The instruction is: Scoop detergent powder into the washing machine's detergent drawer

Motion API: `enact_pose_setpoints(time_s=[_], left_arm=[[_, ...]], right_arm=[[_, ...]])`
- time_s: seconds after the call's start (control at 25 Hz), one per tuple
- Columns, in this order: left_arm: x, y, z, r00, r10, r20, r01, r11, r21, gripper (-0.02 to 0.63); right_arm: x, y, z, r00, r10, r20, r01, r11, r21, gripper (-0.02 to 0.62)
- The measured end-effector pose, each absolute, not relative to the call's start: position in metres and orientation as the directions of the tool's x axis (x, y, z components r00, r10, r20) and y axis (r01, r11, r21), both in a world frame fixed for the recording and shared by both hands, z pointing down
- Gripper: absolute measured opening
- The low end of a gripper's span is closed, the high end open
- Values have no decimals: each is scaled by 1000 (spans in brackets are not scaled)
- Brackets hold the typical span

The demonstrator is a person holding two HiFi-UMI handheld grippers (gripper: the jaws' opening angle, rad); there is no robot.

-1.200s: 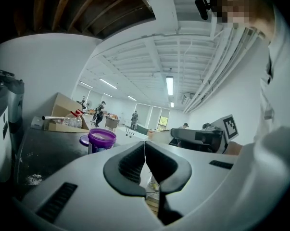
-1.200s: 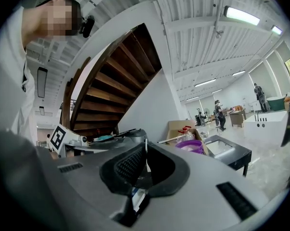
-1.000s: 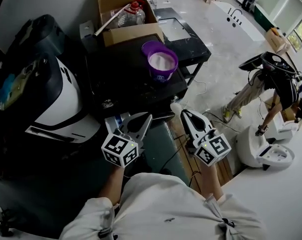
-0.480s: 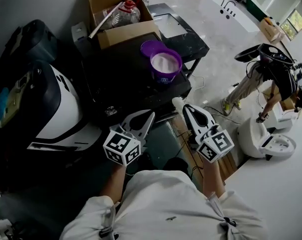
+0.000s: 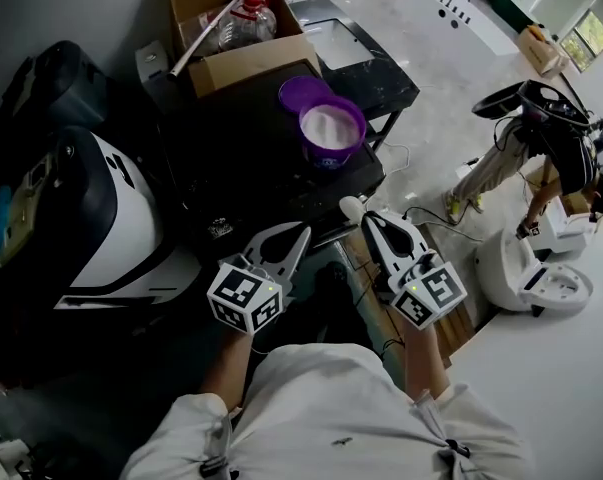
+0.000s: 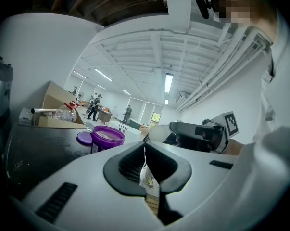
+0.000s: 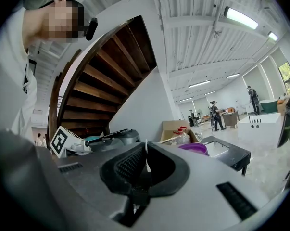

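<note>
Jaws of left gripper (image 6: pixel 145 150) meet empty; right gripper (image 7: pixel 145 154) clamps a rounded white scoop (image 5: pixel 350 208).

Cardboard box (image 5: pixel 256 65) cut off at top; scoop (image 5: pixel 349 208) in right gripper (image 5: pixel 367 220) too sm. to make out.

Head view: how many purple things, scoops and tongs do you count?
Purple things: 2, tub and lid
White scoop: 1, held in the right tongs
Tongs: 2, counting the left tongs
Total: 5
</note>
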State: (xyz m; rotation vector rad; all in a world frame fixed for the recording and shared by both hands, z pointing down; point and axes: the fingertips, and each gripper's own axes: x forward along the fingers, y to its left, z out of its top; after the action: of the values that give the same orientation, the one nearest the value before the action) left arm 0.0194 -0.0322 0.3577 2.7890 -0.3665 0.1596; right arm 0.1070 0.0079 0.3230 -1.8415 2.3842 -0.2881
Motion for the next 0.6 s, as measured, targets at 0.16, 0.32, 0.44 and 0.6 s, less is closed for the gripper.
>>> enact_pose_setpoints(time_s=[0.16, 0.32, 0.44, 0.6], left_arm=[[26, -43, 361, 953, -257, 160, -295, -907, 300, 20], [35, -61, 357, 943, -292, 159, -328, -899, 292, 20], [44, -73, 353, 934, -320, 157, -353, -890, 289, 20], [57, -88, 350, 921, -355, 163, -388, -877, 284, 20]], right_arm=[[116, -5, 327, -276, -961, 25, -938, 263, -226, 14], [130, -26, 323, -303, -953, 14, -930, 292, -223, 14], [141, -41, 318, -330, -944, 12, -922, 320, -220, 14], [156, -62, 316, -370, -929, 7, -907, 359, -218, 15]])
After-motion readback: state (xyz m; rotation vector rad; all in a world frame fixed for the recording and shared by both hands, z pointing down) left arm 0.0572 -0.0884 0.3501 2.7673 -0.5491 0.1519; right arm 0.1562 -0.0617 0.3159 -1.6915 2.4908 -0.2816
